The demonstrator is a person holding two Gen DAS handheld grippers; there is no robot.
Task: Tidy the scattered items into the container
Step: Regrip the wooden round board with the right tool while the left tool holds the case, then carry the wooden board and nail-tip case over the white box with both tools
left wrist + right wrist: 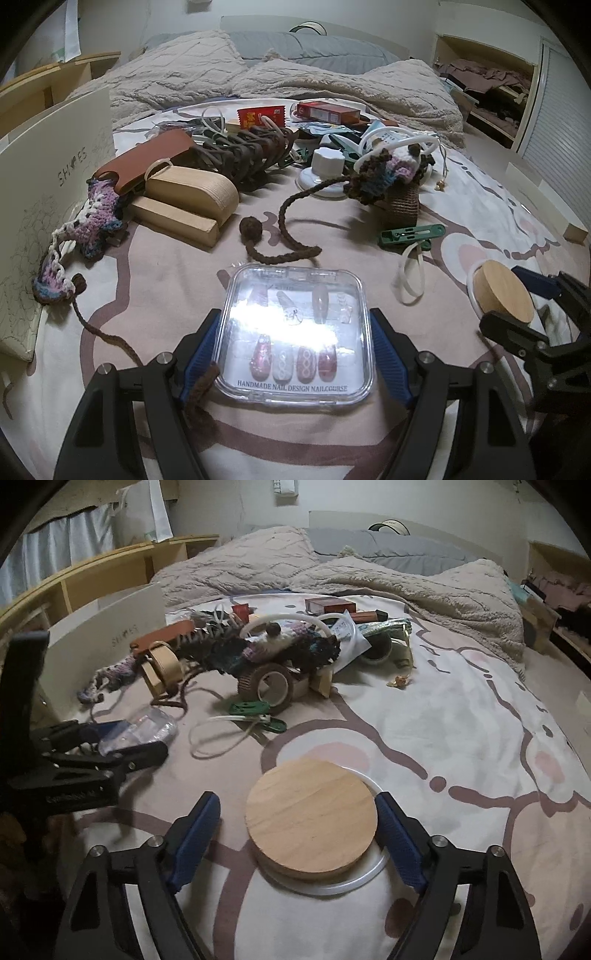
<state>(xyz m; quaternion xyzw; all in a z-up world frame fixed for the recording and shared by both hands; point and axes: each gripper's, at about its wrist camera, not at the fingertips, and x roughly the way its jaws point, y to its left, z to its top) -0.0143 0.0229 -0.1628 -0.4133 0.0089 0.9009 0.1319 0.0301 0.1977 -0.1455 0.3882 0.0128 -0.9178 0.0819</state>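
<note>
Both my grippers angle down at the bedsheet point(424, 716): left gripper point(299, 343) clamps the clear nail box point(295, 332); right gripper point(299, 830) straddles the wooden lid point(310, 819), only one pad touching.

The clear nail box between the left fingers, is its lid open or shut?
Shut. The clear nail box lies flat with its lid seated flush all round the rim, and the press-on nails show through it.

Between the blue-padded black left gripper point(297, 354), a clear nail case point(295, 332) with pink and white nails is seen. Beyond it, a brown braided cord point(291, 221) and green clip point(412, 234) are shown on cream, mauve-lined bedding point(166, 280).
</note>
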